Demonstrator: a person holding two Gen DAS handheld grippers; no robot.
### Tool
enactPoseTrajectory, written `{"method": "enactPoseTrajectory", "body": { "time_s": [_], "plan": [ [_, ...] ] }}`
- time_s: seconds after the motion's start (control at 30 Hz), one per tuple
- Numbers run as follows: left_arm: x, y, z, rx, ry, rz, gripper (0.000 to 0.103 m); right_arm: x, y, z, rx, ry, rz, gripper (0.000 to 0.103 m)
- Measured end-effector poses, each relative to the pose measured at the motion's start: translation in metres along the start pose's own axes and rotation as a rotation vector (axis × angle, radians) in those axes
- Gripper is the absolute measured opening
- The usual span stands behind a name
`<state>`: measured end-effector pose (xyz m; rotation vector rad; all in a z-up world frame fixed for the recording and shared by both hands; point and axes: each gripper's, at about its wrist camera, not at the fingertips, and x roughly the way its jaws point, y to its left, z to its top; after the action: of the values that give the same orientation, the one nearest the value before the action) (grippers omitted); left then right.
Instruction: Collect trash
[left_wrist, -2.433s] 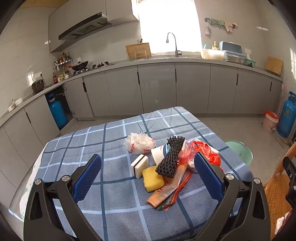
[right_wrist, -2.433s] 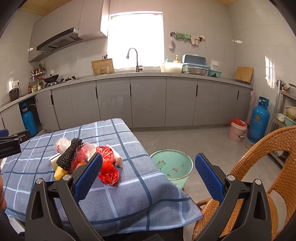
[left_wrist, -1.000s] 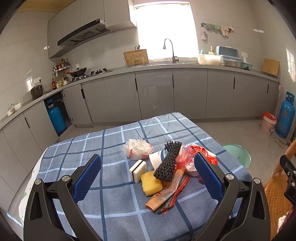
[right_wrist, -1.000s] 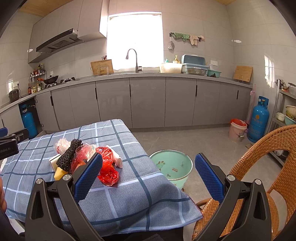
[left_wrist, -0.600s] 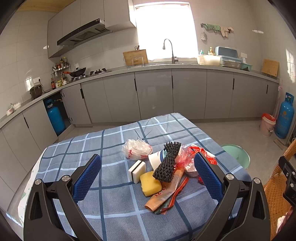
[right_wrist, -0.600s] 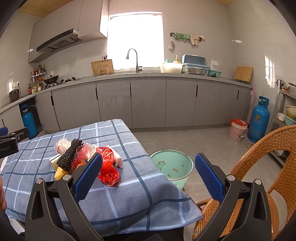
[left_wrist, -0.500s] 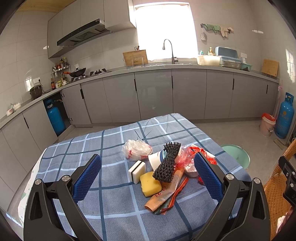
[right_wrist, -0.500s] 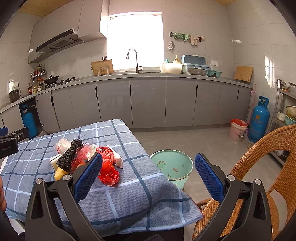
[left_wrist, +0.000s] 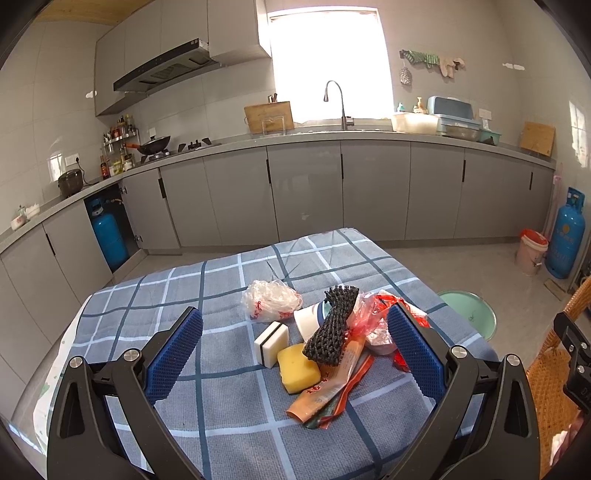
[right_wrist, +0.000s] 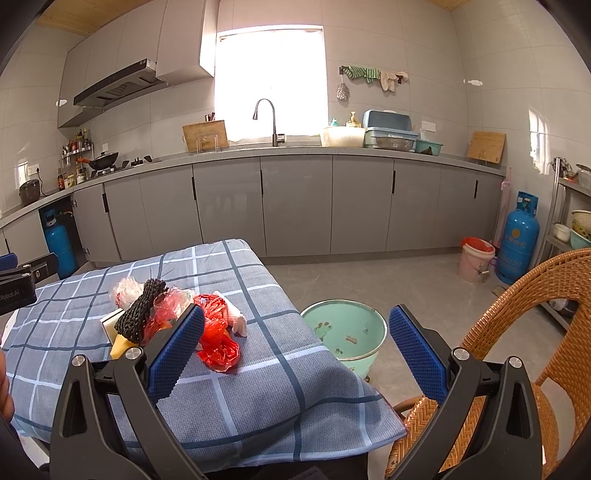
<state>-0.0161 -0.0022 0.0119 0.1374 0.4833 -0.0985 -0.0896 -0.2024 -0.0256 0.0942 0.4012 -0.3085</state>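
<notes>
A heap of trash lies on the blue checked tablecloth (left_wrist: 147, 306): a black foam net (left_wrist: 332, 332), a yellow sponge (left_wrist: 297, 367), a white sponge (left_wrist: 271, 343), a clear crumpled bag (left_wrist: 269, 304), a paper cup (left_wrist: 308, 323), orange wrappers (left_wrist: 328, 391) and a red plastic bag (right_wrist: 216, 338). My left gripper (left_wrist: 295, 354) is open, held above the table's near side with the heap between its fingers in view. My right gripper (right_wrist: 295, 354) is open too, over the table's right corner, with the green bin (right_wrist: 345, 332) on the floor ahead of it.
A wicker chair (right_wrist: 524, 332) stands at the right by the table. Grey cabinets and a counter with a sink (left_wrist: 343, 125) run along the back wall. Blue gas cylinders (right_wrist: 517, 236) and a pink bucket (right_wrist: 476, 258) stand on the floor at the right.
The left gripper has drawn back and risen slightly, so the heap sits a bit lower and farther in its view. The right gripper has held still. Both stayed open.
</notes>
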Motion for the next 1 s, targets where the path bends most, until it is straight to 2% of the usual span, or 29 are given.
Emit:
{"method": "enactPoseTrajectory", "body": {
  "time_s": [0.5,0.6,0.83,1.0],
  "plan": [
    [0.005,0.001,-0.008,0.003,0.008,0.002,0.099,0.001,0.0,-0.002,0.002,0.001,0.0,0.098],
    [0.012,0.006,-0.015,0.011,0.013,0.022,0.099,0.004,0.0,-0.005,0.001,0.007,-0.002,0.098],
    [0.059,0.035,-0.054,0.017,0.115,0.11,0.099,0.032,0.003,-0.027,-0.006,0.089,0.014,0.098],
    [0.088,0.05,-0.074,-0.05,0.199,0.092,0.098,0.057,0.007,-0.049,-0.017,0.158,0.025,0.098]
  ]
}}
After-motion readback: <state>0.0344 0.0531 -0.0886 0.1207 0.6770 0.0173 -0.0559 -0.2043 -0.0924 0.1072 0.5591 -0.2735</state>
